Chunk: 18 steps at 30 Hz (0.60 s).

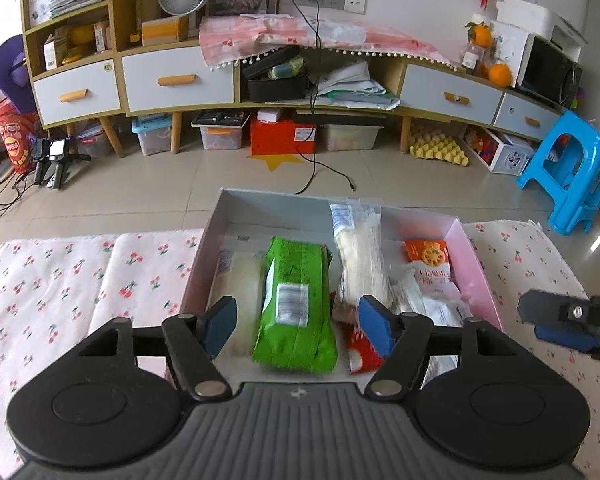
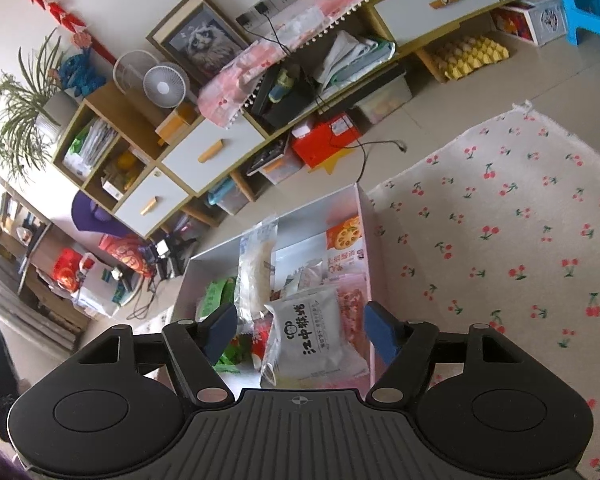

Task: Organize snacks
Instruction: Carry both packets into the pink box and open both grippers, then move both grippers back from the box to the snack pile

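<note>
A white box (image 1: 476,256) with a pink right wall sits on the cherry-print cloth and holds snacks. In the left wrist view my left gripper (image 1: 298,326) is open, its jaws either side of a green packet (image 1: 296,304) lying in the box. A tall clear bag of white sticks (image 1: 360,256), an orange lotus-root packet (image 1: 430,264) and a red packet (image 1: 362,350) lie to its right. My right gripper (image 2: 300,334) is open above a grey-white packet (image 2: 314,334) in the box (image 2: 364,216); it also shows in the left wrist view (image 1: 564,322) at the right edge.
The cherry-print cloth (image 1: 80,280) spreads to both sides of the box. Beyond it is tiled floor, a long cabinet (image 1: 180,80) with drawers, storage bins, a black cable (image 1: 316,168) and a blue stool (image 1: 572,168).
</note>
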Motion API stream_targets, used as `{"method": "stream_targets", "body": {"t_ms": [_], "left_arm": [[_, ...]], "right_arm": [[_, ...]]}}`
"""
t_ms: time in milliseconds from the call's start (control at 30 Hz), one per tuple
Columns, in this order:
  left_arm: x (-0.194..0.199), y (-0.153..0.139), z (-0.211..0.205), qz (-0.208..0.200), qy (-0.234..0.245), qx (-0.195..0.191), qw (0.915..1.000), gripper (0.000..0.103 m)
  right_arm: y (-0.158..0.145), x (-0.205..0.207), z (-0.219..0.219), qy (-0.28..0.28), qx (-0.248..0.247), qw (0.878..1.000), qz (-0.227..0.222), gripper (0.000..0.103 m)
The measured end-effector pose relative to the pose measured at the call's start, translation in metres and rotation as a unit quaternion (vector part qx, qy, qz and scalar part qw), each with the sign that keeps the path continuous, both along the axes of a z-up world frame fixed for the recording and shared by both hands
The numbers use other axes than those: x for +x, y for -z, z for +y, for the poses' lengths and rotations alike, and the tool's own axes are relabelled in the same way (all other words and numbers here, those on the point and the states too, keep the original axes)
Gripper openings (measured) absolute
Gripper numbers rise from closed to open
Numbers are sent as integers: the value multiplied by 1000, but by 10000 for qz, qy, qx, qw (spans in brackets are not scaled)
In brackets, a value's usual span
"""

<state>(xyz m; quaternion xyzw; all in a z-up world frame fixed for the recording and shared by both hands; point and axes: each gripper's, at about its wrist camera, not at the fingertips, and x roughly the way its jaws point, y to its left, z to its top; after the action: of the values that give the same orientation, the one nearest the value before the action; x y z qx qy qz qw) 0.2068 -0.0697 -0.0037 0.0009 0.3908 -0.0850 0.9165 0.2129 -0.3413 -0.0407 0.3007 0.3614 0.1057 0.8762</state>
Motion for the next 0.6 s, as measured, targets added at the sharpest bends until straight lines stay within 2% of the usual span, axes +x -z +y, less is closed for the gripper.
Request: {"method": "stream_targets", "body": {"t_ms": [100, 233, 400, 600], "left_arm": [[-11, -3, 5, 29, 4, -44, 10000, 76], [-26, -4, 10, 94, 27, -65, 9999, 82], [-40, -5, 16, 120, 37, 4, 9999, 90], [-60, -1, 28, 194, -78, -103, 9997, 97]], "right_arm": [[-4, -8, -2, -30, -134, 9999, -17, 73], [-12, -17, -1, -139, -475, 9987, -91, 73], [-20, -35, -1, -262, -829, 9960, -226, 80], [-26, -54, -5, -372, -1180, 9916, -376, 89]]}}
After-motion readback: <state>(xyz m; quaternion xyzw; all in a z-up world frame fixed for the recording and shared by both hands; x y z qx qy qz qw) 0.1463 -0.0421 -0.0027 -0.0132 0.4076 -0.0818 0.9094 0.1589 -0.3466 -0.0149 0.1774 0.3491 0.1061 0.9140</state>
